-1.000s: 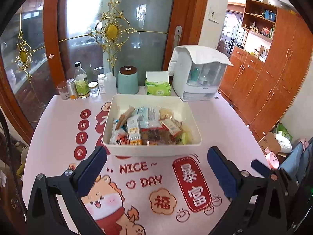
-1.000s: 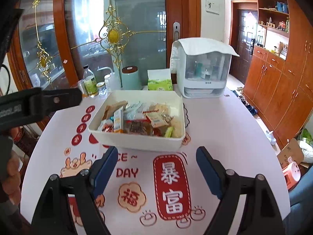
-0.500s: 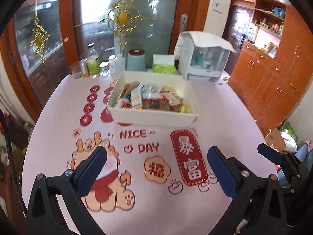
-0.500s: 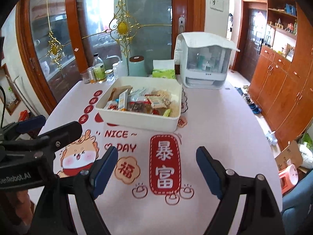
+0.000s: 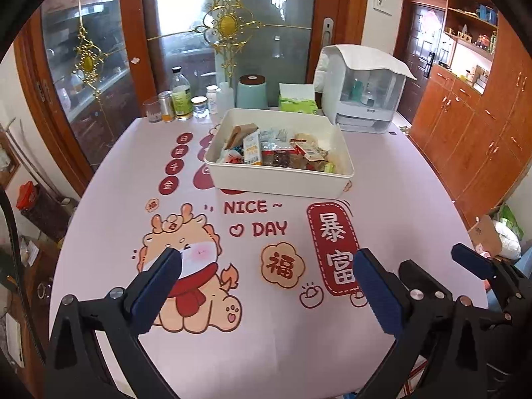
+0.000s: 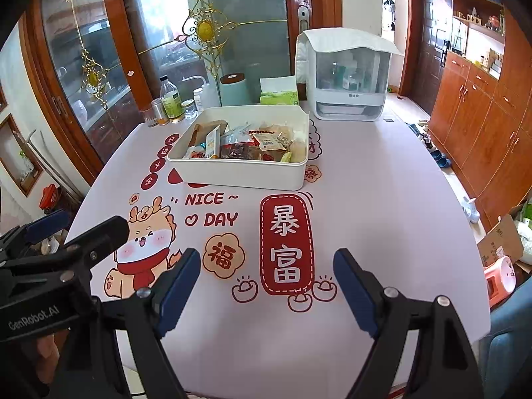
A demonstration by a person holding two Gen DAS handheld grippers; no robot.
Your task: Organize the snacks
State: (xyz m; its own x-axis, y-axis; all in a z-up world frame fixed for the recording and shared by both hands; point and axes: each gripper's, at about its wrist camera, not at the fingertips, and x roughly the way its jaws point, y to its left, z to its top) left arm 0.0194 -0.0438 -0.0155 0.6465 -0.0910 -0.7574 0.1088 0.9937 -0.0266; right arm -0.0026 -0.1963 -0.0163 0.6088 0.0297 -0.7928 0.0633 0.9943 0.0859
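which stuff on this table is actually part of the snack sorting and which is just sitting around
Part of the job:
white bin
snack packets piled in it
left claw, open
right claw, open

Just sitting around:
bottles and jars
teal canister
tissue box
white dispenser box

Pulled back from the white snack bin [image 5: 277,184], both the left gripper [image 5: 266,286] and the right gripper [image 6: 267,287] now well short of it, hanging wide apart over the near half of the printed tablecloth [image 5: 266,339].
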